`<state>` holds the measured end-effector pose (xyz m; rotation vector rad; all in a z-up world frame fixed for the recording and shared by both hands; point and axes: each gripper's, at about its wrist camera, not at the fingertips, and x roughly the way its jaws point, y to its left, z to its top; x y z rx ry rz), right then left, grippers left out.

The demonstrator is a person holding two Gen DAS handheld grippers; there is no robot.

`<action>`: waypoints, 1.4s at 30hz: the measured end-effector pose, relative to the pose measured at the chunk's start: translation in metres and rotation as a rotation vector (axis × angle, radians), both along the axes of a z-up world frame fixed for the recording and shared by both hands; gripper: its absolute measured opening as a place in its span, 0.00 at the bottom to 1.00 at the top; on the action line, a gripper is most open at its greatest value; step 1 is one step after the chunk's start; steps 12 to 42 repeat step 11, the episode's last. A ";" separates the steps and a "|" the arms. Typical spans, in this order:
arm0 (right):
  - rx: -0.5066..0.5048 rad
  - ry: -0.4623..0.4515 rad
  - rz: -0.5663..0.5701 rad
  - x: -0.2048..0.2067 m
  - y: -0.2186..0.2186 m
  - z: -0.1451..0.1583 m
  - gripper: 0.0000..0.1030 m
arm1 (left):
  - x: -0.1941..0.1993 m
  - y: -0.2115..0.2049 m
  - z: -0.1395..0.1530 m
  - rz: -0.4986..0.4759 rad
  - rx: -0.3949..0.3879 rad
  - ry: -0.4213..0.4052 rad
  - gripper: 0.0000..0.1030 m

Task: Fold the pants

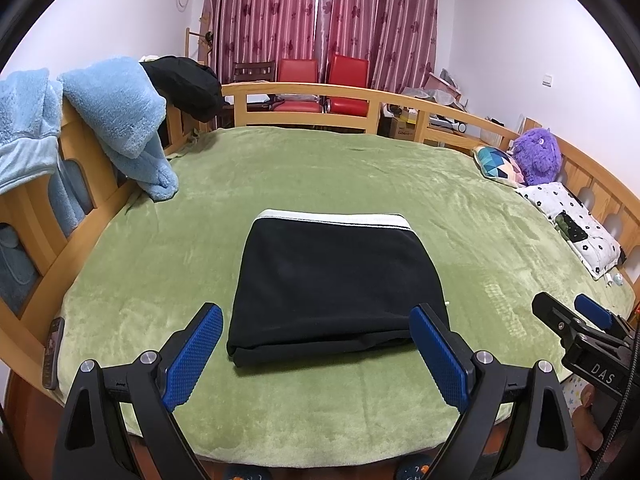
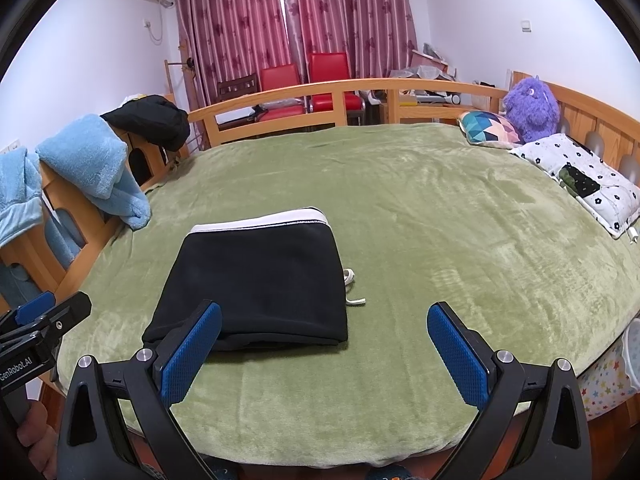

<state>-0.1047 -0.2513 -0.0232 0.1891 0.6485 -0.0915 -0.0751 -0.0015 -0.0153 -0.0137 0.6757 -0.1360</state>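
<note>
Black pants with a white waistband lie folded into a compact rectangle on the green bed cover; they also show in the right wrist view. A white drawstring sticks out at their right side. My left gripper is open and empty, held just in front of the pants' near edge. My right gripper is open and empty, to the right of the pants, its left finger over their near corner. Each gripper shows at the edge of the other's view: the right one, the left one.
A wooden bed rail rings the bed. Blue fleece clothes and a black garment hang on its left side. Pillows and a purple plush toy lie at the right. A phone lies at the left edge.
</note>
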 end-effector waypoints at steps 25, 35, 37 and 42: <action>0.007 -0.028 0.025 0.009 -0.004 -0.010 0.98 | 0.004 -0.001 -0.002 0.008 -0.002 -0.004 0.92; 0.007 -0.028 0.025 0.009 -0.004 -0.010 0.98 | 0.004 -0.001 -0.002 0.008 -0.002 -0.004 0.92; 0.007 -0.028 0.025 0.009 -0.004 -0.010 0.98 | 0.004 -0.001 -0.002 0.008 -0.002 -0.004 0.92; 0.007 -0.028 0.025 0.009 -0.004 -0.010 0.98 | 0.004 -0.001 -0.002 0.008 -0.002 -0.004 0.92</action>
